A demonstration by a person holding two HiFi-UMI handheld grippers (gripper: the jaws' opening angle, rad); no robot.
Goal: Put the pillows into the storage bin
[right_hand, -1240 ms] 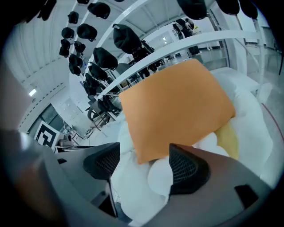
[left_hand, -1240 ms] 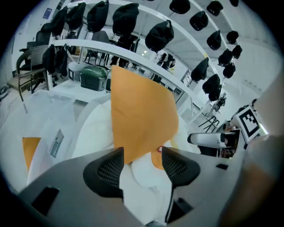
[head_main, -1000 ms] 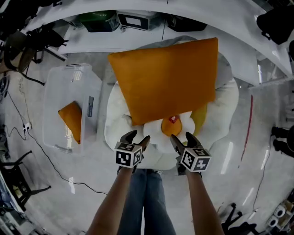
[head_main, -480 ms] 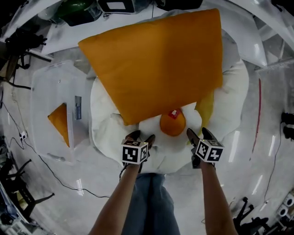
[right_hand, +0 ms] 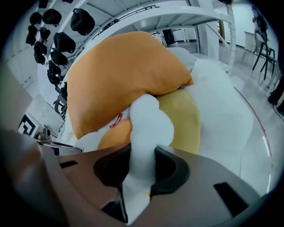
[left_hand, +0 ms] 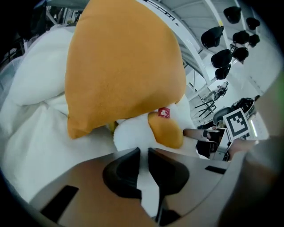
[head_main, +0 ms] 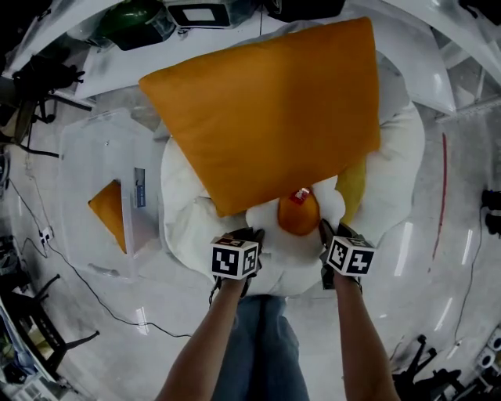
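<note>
A big orange pillow (head_main: 266, 110) lies across a white egg-shaped pillow (head_main: 391, 172) with an orange yolk (head_main: 298, 215) and a red tag. Both grippers are at that white pillow's near edge. My left gripper (head_main: 244, 235) is closing, and a thin fold of white fabric is pinched between its jaws (left_hand: 144, 153). My right gripper (head_main: 333, 232) is closing too, on a thick fold of the white pillow (right_hand: 143, 157). The clear storage bin (head_main: 94, 157) stands to the left with a smaller orange pillow (head_main: 109, 215) inside. The orange pillow (left_hand: 120, 66) (right_hand: 120, 84) looms above both grippers.
A white curved rail (head_main: 438, 47) runs behind the pillows. A green object (head_main: 129, 16) and dark boxes sit at the back. A black cable (head_main: 78, 274) crosses the floor by the bin. The person's legs (head_main: 258, 345) are below the grippers.
Both grippers have pushed forward onto the white pillow's near edge and gone from wide open to closed on its fabric. The head view has drawn closer to the pillows.
</note>
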